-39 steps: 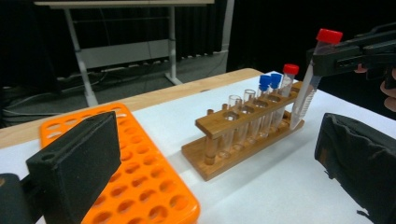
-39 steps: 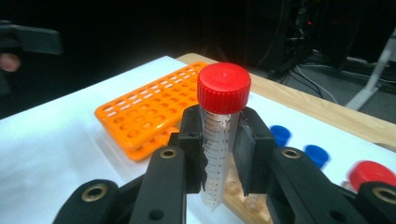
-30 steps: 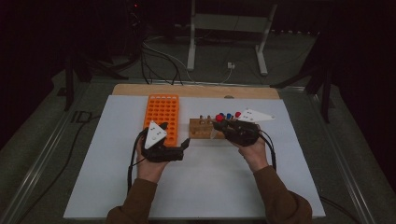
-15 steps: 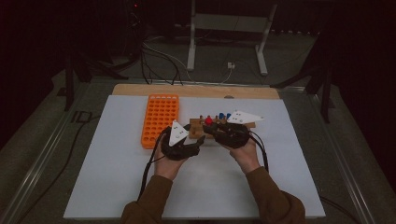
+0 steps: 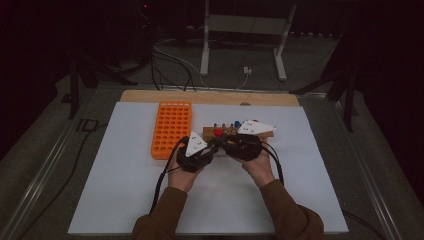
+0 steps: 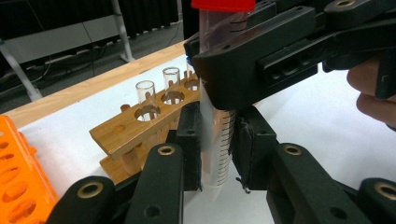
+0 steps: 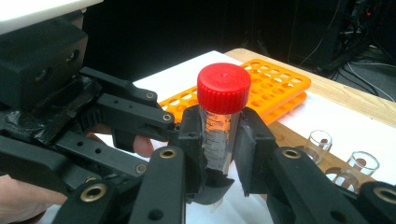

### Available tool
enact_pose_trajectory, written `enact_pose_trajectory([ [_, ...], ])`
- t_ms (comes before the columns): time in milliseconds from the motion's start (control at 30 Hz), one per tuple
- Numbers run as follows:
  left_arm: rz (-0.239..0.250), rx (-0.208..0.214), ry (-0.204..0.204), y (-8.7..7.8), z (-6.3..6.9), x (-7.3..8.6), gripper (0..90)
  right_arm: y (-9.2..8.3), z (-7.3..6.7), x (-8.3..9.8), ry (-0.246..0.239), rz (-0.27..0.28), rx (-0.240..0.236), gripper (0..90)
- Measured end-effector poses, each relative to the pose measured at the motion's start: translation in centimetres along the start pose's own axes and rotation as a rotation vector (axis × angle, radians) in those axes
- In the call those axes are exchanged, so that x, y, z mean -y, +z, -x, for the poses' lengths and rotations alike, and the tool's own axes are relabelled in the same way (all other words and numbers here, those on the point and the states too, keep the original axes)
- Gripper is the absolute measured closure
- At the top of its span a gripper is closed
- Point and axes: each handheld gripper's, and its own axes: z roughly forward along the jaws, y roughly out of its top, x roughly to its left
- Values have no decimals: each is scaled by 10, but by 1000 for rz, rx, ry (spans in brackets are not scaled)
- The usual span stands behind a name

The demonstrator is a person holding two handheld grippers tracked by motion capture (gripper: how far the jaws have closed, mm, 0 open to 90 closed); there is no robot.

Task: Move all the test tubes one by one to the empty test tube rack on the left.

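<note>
One red-capped tube (image 7: 219, 126) stands upright between the two grippers, held above the white desk (image 5: 300, 200) just in front of the wooden rack (image 6: 140, 128). The right gripper (image 7: 218, 140) clamps it high up, just under the cap, with a pad pressed on each side. The left gripper (image 6: 217, 149) has just been closing and now pinches the lower, tapered end of the same tube, its two pads touching the graduated wall. In the high view the left gripper (image 5: 210, 146) and the right gripper (image 5: 225, 145) meet near the middle of the desk, just beside the wooden rack (image 5: 240, 132), with the red cap (image 5: 218, 132) showing between them. One orange rack (image 5: 171, 129) lies to the left of the grippers, many round holes in it, none visibly filled. The wooden rack has two tiers; in the left gripper view three clear open tubes (image 6: 145, 91) stand in its holes, and in the high view one blue cap (image 5: 237, 123) shows at its top. Two hands hold the grippers, one each, and two brown sleeves (image 5: 165, 215) come in from the bottom edge.
</note>
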Motion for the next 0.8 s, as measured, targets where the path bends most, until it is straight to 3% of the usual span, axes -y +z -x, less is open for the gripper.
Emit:
enact_pose_trajectory([
  [67, -5, -8, 5, 0, 0, 0, 745, -1, 1, 0, 3, 4, -12, 683],
  [100, -6, -10, 7, -1, -1, 1, 746, -4, 2, -1, 5, 21, -23, 568],
  [133, -7, -20, 4, -2, -4, 1, 747, -6, 3, -1, 8, 27, -25, 520],
  [167, -7, -20, 4, -2, -4, 1, 747, -6, 3, -1, 8, 27, -25, 520],
  [200, -5, -24, 1, -3, -6, 2, 747, -11, 6, -2, 16, 32, -12, 396],
  [267, 1, -36, -9, -5, -9, 2, 747, -15, 8, -2, 24, 20, 26, 324],
  [533, 18, -85, -34, -14, -24, 6, 747, -31, 21, 14, 61, 8, 129, 144],
  [633, 22, -105, -41, -18, -30, 9, 746, -41, 27, 25, 81, 3, 162, 34],
  [800, 18, -146, -59, -22, -41, 16, 745, -62, 32, 41, 93, 26, 207, 5],
])
